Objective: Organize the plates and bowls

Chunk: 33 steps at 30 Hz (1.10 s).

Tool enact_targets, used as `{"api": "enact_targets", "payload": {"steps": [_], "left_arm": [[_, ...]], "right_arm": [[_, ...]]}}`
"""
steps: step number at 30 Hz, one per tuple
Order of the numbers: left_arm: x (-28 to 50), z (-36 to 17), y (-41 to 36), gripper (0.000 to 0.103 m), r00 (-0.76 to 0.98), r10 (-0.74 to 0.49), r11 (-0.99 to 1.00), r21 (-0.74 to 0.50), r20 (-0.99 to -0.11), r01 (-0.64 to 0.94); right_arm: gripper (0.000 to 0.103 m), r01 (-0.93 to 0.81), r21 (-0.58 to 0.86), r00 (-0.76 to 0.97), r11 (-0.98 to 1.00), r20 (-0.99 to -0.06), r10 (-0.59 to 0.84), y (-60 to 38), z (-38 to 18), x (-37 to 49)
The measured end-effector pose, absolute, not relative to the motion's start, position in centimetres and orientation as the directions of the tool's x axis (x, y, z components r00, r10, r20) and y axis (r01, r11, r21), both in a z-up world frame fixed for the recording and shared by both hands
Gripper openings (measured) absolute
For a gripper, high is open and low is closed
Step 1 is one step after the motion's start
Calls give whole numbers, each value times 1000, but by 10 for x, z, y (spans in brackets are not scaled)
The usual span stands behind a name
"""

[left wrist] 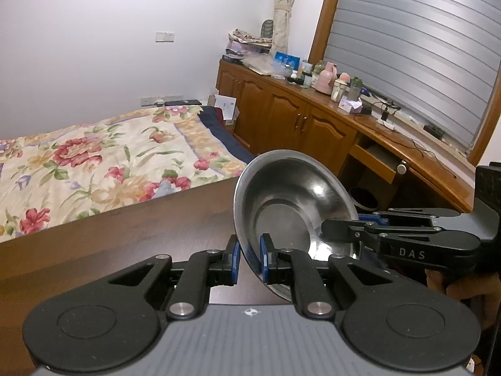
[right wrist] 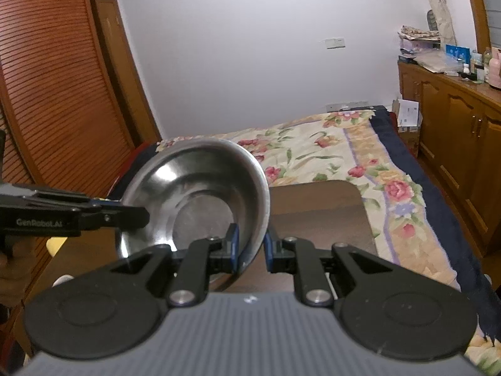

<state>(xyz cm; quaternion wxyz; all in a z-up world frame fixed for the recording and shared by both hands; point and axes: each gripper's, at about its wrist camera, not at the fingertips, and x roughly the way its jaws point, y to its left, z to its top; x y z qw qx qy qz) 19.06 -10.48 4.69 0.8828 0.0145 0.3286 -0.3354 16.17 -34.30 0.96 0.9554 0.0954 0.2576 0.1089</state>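
A steel bowl (left wrist: 291, 197) is held in the air above a dark wooden table (left wrist: 125, 238), tilted with its hollow toward the cameras. My left gripper (left wrist: 250, 260) is shut on the bowl's left rim. My right gripper (left wrist: 347, 228) reaches in from the right and is shut on the opposite rim. In the right wrist view the same bowl (right wrist: 194, 188) sits between my right gripper's jaws (right wrist: 251, 247), and my left gripper (right wrist: 137, 214) pinches its far left rim.
A bed with a floral cover (left wrist: 103, 159) lies beyond the table (right wrist: 319, 216). A wooden cabinet (left wrist: 281, 112) with bottles and clutter runs along the right wall, with an open drawer (left wrist: 375, 159). A slatted wardrobe door (right wrist: 56, 94) stands left.
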Motion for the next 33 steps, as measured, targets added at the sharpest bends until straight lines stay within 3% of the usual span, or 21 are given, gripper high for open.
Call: {"api": "enact_targets", "payload": {"steps": [16, 33], "left_arm": [[150, 44, -70, 14, 576, -579, 785, -204, -577, 584], [112, 8, -48, 16, 544, -572, 789, -230, -613, 570]], "right_arm": [[18, -219, 212, 820, 952, -489, 297, -311, 7, 137], [18, -251, 208, 777, 946, -540, 325, -288, -15, 110]]}}
